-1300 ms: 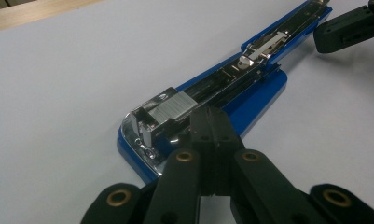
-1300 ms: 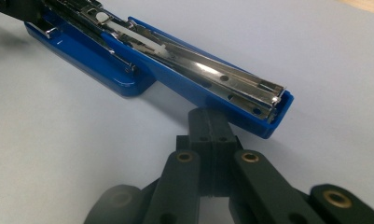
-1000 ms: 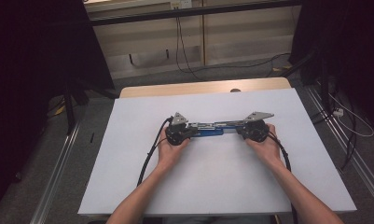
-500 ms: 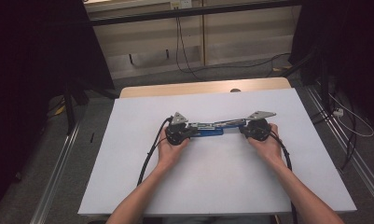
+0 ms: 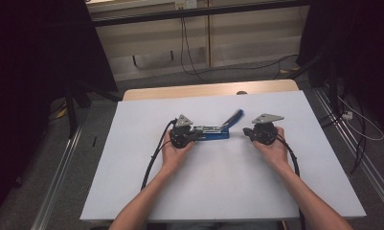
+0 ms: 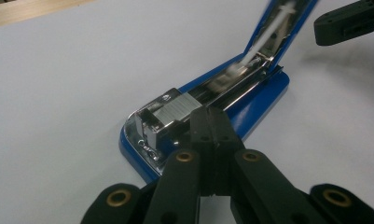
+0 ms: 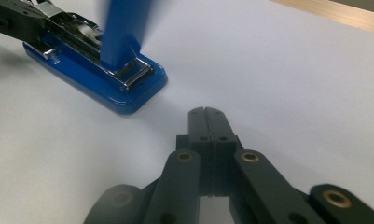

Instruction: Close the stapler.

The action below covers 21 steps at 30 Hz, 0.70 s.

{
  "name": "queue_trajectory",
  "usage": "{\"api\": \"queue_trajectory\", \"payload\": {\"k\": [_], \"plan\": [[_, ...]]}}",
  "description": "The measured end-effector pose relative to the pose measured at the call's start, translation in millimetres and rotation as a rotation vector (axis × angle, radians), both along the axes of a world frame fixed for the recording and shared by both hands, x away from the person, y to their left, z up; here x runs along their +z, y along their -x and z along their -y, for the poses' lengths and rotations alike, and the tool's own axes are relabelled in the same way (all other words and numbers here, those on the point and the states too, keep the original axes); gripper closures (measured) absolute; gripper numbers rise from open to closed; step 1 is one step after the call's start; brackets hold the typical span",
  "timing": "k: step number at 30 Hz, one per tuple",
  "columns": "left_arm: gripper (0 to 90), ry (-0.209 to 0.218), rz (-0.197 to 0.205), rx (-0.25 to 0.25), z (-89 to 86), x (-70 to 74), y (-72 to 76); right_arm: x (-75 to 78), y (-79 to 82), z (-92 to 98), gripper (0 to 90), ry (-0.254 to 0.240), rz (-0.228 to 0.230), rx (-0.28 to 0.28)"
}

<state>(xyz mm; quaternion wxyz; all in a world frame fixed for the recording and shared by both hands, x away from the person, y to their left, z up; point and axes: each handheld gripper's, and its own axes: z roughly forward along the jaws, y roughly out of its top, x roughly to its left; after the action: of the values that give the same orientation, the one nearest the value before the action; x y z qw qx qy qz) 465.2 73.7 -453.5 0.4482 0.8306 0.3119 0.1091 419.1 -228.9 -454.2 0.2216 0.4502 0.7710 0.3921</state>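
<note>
stapler axis (image 5: 212,132): runs left-right, lid up
left gripper (image 6: 208,122): jaws together, tips on its near end
right gripper (image 7: 204,122): jaws together, empty, just off the hinge end

I count one blue stapler (image 5: 212,132) on one white table (image 5: 228,191). I count two grippers, a left gripper (image 5: 195,135) and a right gripper (image 5: 247,132), each with two black jaws pressed together, four jaws in all. I count two hands, one per gripper, and two black cables, one trailing from each.
</note>
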Motion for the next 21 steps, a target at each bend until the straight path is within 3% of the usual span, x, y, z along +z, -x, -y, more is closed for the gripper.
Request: {"api": "queue_trajectory", "payload": {"k": [10,15,18,21], "plan": [[90.0,-0.007,0.001,0.007,-1.7,0.7,0.0,1.4,3.3,-3.4,90.0,-0.028,0.023,0.03],[90.0,-0.009,-0.001,0.0,-2.9,0.9,1.1,3.1,5.6,-1.6,90.0,-0.069,0.031,0.027],[87.2,0.016,-0.023,0.008,-1.9,0.7,3.3,3.6,6.7,0.0,87.8,-0.084,0.042,0.033],[85.5,0.004,-0.016,-0.004,0.1,1.6,5.9,4.7,7.3,0.6,84.2,-0.101,0.052,0.034]]}}
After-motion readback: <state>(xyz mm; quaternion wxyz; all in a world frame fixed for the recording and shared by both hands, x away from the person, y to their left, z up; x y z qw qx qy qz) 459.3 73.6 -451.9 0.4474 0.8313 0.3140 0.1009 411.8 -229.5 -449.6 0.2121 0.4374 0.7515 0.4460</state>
